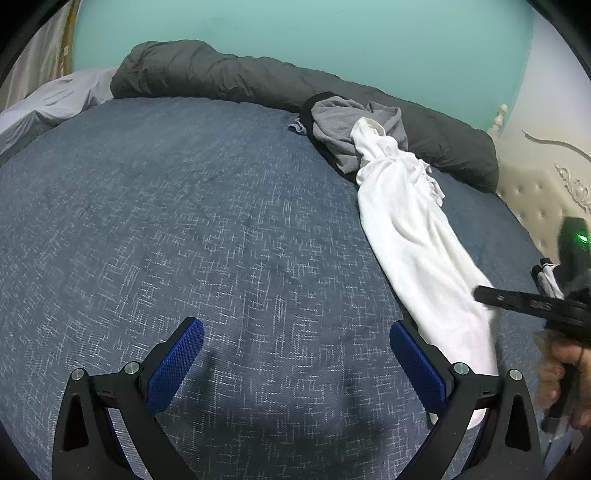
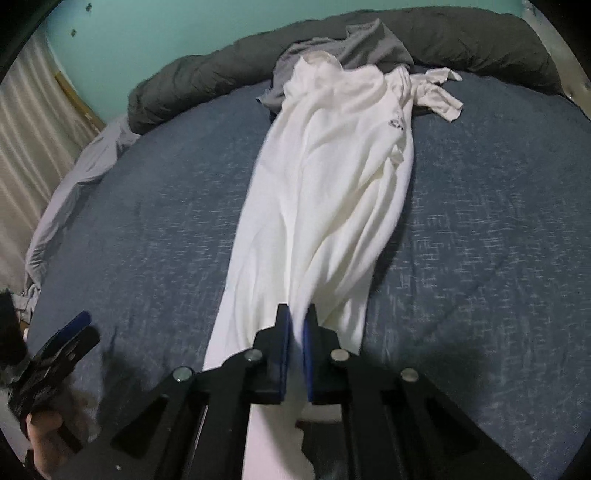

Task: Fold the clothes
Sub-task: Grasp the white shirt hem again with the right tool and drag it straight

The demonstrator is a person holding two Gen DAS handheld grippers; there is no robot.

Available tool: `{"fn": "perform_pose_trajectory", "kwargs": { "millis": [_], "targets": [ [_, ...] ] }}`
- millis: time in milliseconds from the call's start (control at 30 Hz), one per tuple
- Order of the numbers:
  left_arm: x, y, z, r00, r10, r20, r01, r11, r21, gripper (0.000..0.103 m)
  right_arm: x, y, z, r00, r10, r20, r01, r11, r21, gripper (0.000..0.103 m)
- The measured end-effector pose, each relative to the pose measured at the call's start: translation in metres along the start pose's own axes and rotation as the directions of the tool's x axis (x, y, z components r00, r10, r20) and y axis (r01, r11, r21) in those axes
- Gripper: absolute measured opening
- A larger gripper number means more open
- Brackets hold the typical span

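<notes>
The right tongs (image 2: pixel 296 325) are clamped on the near hem of a white garment (image 2: pixel 332 177), the blue pads (image 2: pixel 283 354) pressed close with cloth pinched between them. The left tongs (image 1: pixel 296 354) hang with their jaws spread wide apart and nothing between them, over the blue-grey bedspread (image 1: pixel 184 221); the white garment runs just past their right finger. A person's hand (image 1: pixel 569 373) grips the handle of the right tongs at the edge of the left wrist view.

From the right tongs the garment stretches straight ahead across the bed in a long, narrow, rumpled strip, a small dark logo (image 2: pixel 395 123) showing near its far end and one sleeve (image 2: pixel 439 90) flung out to the right. Its far end lies on a heap of grey clothing (image 2: pixel 351 48), ahead of the right tongs and ahead and to the right of the left ones. Beyond the heap a dark grey duvet (image 1: pixel 221 77) is bunched along the far edge of the bed, against a teal wall (image 1: pixel 295 29). A pale sheet (image 2: pixel 74 184) trails off the bed, far left of the right tongs.
</notes>
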State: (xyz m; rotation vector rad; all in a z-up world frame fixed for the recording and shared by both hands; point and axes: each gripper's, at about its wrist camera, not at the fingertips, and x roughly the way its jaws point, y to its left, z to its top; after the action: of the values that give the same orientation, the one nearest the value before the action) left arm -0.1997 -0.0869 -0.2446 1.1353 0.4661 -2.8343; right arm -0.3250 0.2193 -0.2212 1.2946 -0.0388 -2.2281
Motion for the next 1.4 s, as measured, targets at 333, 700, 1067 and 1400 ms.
{"fn": "perform_pose_trajectory", "kwargs": {
  "millis": [333, 700, 1067, 1400],
  "targets": [
    [-0.002, 0.0, 0.0, 1.0, -0.006, 0.001, 0.006, 1.0, -0.006, 0.103, -0.053, 0.015, -0.04, 0.996, 0.041, -0.083, -0.052, 0.989, -0.141, 0.006],
    [0.0, -0.004, -0.001, 1.0, -0.027, -0.012, 0.027, 1.0, 0.003, 0.103, -0.085, -0.034, -0.03, 1.0, 0.009, -0.013, -0.009, 0.999, 0.052, 0.011],
    [0.002, -0.005, -0.003, 0.999, -0.036, -0.022, 0.036, 0.999, 0.004, 0.103, -0.024, -0.05, 0.045, 0.993, -0.106, 0.053, 0.102, 0.993, 0.058, 0.052],
    [0.008, -0.007, -0.002, 0.999, -0.03, -0.026, 0.03, 0.999, 0.013, 0.103, 0.05, -0.062, 0.07, 0.987, -0.157, -0.044, 0.159, 0.986, 0.055, 0.052]
  ]
}}
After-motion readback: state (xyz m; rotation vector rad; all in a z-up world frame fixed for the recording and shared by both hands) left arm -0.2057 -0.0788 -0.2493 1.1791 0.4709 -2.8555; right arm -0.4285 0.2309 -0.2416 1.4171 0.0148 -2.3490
